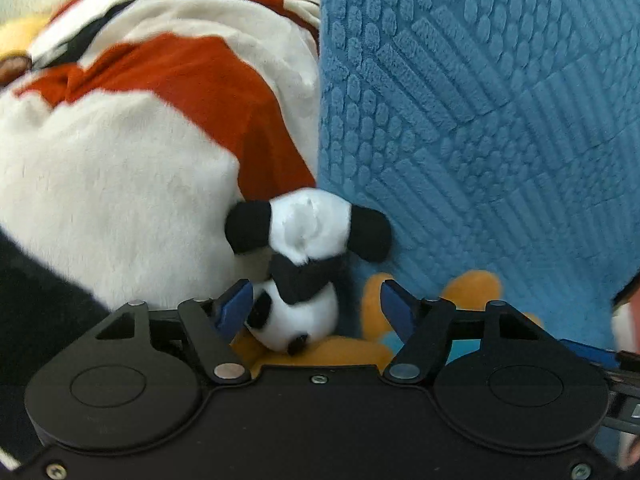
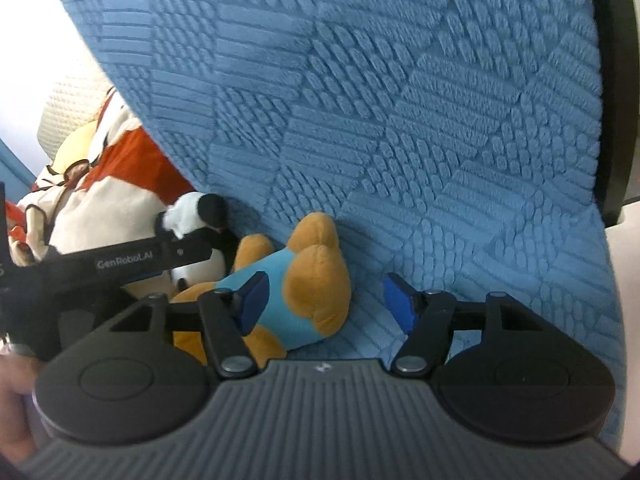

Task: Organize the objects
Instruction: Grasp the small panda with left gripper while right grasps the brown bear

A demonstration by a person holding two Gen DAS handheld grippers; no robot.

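Observation:
A small black-and-white panda plush point(image 1: 304, 268) lies head down between the big white-and-red plush and the blue cushion. My left gripper point(image 1: 316, 304) is open, its blue pads either side of the panda's lower body, not closed on it. The panda rests on an orange plush in a light blue shirt point(image 2: 296, 280), which leans against the cushion. My right gripper point(image 2: 326, 300) is open and empty, its left pad point(image 2: 252, 300) against the orange plush's shirt. The panda point(image 2: 196, 216) and the left gripper's arm point(image 2: 132, 260) show in the right wrist view.
A large blue textured cushion point(image 1: 480, 100) fills the right and back of both views point(image 2: 360, 100). A big white-and-red plush point(image 1: 120, 160) lies to the left. A cream cushion point(image 2: 76, 100) and a dark frame edge point(image 2: 616, 80) stand behind.

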